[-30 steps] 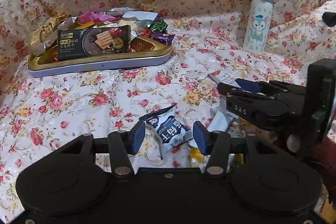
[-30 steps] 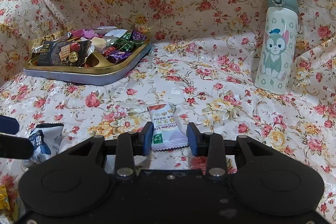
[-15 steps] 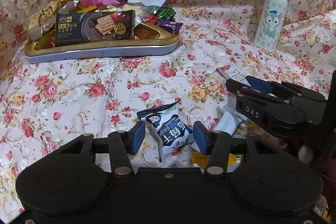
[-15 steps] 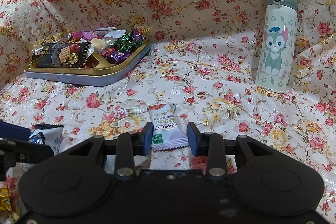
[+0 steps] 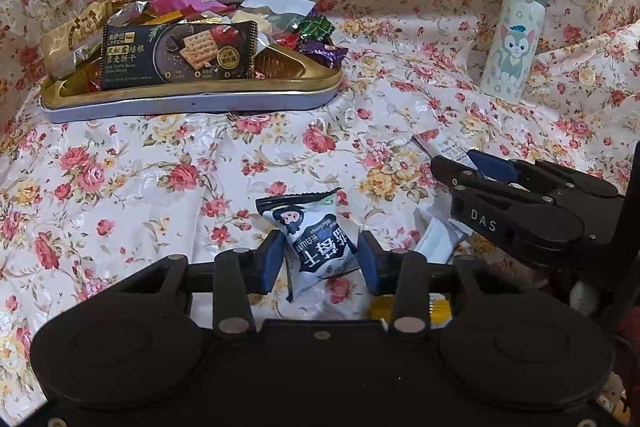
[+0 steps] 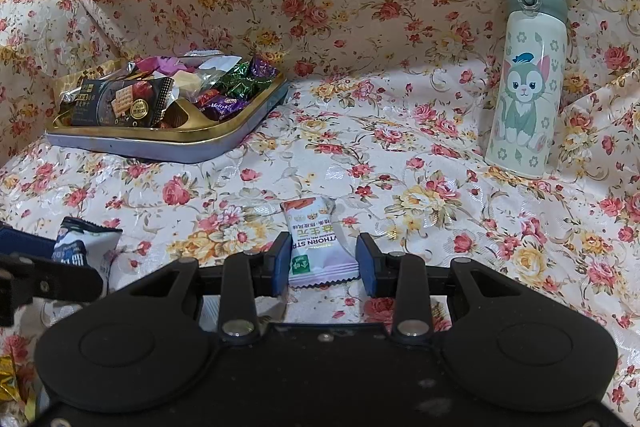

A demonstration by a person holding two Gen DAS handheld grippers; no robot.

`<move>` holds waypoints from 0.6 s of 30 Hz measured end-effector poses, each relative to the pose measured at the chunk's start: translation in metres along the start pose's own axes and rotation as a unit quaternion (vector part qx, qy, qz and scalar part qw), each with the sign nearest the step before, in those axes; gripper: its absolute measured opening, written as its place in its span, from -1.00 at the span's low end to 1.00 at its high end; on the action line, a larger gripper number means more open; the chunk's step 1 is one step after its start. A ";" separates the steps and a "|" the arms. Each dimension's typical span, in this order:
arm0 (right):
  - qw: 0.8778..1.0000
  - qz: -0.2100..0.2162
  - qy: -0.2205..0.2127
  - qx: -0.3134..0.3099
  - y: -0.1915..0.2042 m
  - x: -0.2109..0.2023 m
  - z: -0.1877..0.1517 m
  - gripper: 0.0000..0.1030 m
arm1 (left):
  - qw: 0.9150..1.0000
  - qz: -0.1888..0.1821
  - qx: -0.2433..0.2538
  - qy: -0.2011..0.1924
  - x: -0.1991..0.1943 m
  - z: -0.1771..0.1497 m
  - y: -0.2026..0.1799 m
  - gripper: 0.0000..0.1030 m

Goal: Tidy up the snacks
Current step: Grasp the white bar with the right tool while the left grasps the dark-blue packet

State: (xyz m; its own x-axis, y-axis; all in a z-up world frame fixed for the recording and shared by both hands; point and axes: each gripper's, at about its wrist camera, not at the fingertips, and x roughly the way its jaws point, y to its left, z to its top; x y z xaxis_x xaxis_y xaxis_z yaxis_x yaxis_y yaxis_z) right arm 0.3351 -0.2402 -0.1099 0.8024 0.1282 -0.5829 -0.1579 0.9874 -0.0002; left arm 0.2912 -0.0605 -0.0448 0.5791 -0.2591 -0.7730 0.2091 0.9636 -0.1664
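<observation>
A gold-rimmed tin tray (image 5: 192, 99) heaped with wrapped snacks sits at the back left; it also shows in the right wrist view (image 6: 160, 143). My left gripper (image 5: 322, 261) is open, its blue pads on either side of a navy-and-white snack packet (image 5: 320, 243) lying on the floral cloth. My right gripper (image 6: 324, 263) is open around a white hawthorn snack packet (image 6: 316, 239), with the left pad close to it. The right gripper also shows in the left wrist view (image 5: 480, 167), to the right of the navy packet.
A pale green cat-print bottle (image 6: 524, 79) stands upright at the back right, also seen in the left wrist view (image 5: 514, 35). More loose wrappers, white (image 5: 436, 239) and yellow (image 5: 438, 307), lie by the left gripper. Floral fabric rises behind as a wall.
My left gripper has moved forward over the navy packet, which now lies between its pads. The right gripper has held still around the white packet.
</observation>
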 end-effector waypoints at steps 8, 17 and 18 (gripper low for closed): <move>1.000 0.000 0.000 0.000 0.000 0.000 0.000 -0.30 | 1.000 0.009 -0.001 -0.005 0.000 0.002 0.013 -0.17; 1.000 -0.001 0.000 -0.002 0.001 0.000 0.000 -0.30 | 1.000 0.018 0.006 -0.006 0.006 0.004 0.019 -0.02; 1.000 -0.001 0.000 -0.002 0.001 0.000 0.000 -0.30 | 1.000 0.018 0.006 -0.005 0.007 0.004 0.019 0.00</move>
State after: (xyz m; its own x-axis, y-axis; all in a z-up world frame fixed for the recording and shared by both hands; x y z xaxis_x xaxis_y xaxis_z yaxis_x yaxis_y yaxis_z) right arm 0.3352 -0.2394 -0.1100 0.8022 0.1268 -0.5834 -0.1595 0.9872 -0.0048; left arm 0.3026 -0.0440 -0.0514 0.5948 -0.2255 -0.7716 0.1974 0.9714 -0.1318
